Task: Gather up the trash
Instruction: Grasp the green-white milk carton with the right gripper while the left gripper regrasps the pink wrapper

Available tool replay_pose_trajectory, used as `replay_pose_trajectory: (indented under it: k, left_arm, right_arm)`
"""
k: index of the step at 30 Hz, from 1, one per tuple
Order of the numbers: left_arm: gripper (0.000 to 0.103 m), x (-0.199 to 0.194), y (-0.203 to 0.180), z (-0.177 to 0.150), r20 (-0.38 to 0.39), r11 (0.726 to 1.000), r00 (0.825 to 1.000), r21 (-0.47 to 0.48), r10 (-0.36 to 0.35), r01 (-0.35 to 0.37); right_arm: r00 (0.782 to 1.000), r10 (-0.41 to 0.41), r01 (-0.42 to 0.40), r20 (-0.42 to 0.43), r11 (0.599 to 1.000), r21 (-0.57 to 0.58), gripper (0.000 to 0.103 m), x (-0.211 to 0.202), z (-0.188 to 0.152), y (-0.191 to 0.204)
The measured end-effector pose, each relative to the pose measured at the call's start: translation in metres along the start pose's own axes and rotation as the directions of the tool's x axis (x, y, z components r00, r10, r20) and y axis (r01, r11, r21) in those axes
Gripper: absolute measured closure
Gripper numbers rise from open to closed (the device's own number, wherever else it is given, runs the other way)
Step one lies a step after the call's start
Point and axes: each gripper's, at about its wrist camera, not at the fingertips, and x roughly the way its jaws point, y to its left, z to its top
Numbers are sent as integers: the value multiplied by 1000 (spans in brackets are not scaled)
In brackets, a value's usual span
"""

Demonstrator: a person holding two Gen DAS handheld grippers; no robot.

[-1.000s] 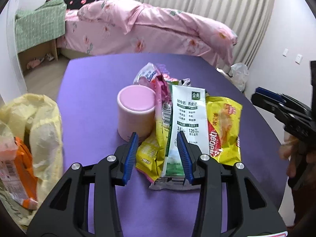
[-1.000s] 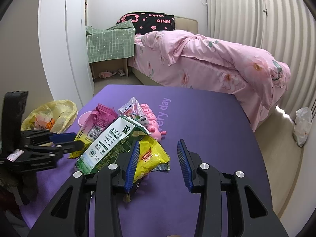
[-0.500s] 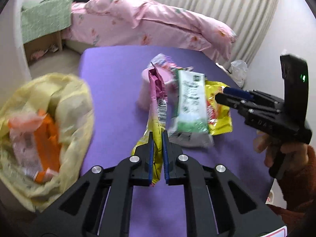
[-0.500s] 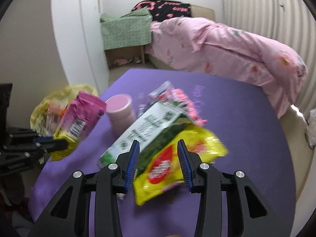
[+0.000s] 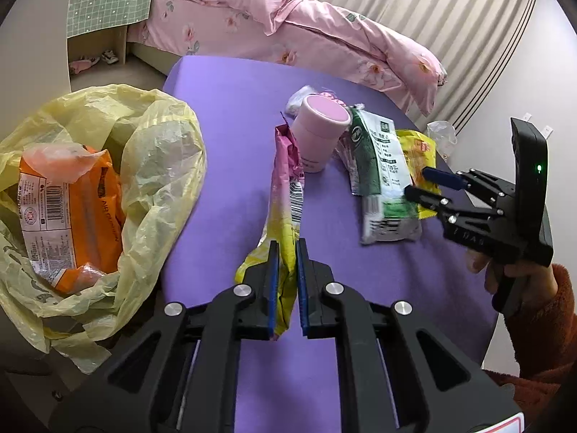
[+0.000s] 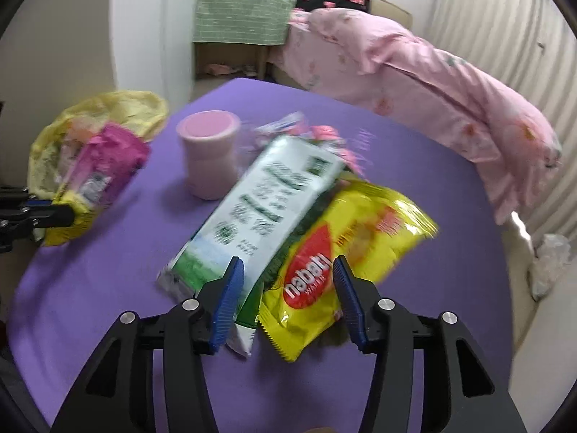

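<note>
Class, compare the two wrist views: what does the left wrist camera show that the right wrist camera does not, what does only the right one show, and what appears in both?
Only the left wrist view shows the orange packet lying inside the yellow bag, and the left gripper shut on the pink-and-yellow wrapper.

Only the right wrist view shows the red logo on the yellow snack bag, with the right gripper open around its near end.

Both show the purple table, pink cup, green-and-white pouch and pink bedding.

We see a pink-yellow wrapper [image 5: 285, 216] held upright, green-white packet [image 6: 252, 213] lying over yellow packet [image 6: 346, 249], yellow trash bag [image 5: 158, 151] open beside.
</note>
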Motion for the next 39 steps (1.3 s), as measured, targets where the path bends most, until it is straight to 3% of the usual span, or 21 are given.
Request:
replay_pose_trajectory:
  k: [3,5,6,10,15,18,20,22,29,36,39]
  left_arm:
    - [95,1,2,0,-1,1000,1000,-8,-8,8]
    - [95,0,3,0,0,1000,1000,-14,-9,9]
    - [95,-1,4,1,2,1000,1000,-17,-8,8]
    - [95,-4,8,0,11,1000,1000,-22,-5,5]
    - [95,-4,10,0,11,999,1000,-34,-2,3]
    - [92,-4,9,-1,9,1000,1000,-28,-1,2]
    - [87,-4,8,-1,5,1000,1000,-21,0,0]
    - [76,-5,6,-3,4,1000,1000,-8,-9,9]
    - [72,-1,-1,-4,-13,999,1000,23,-26,26]
    - [72,0,-1,-4,15,992,994,67,107,-108]
    - [71,3,5,-6,2,992,994,65,110,-110]
  right_arm:
    - [997,60,-65,52,991,118,54,-10,4,-16]
    - [992,106,-119,73,973,197,43,-10,9,-22]
    - [991,112,-126,72,967,221,43,-7,12,-21]
    - [997,58,-65,44,977,201,43,9,27,-5]
    - [996,90,-83,-12,961,265,43,35,42,2]
    - [998,42,-30,-50,974,225,43,48,49,12]
    - [997,61,-47,-56,973,228,46,52,48,11]
    - [994,110,-101,-22,963,250,51,45,42,4]
    - [989,134,-144,58,956,255,52,11,29,-15]
    - [980,143,-173,138,958,231,52,-23,23,-21]
    - [974,140,-176,179,963,205,52,-36,21,-19]
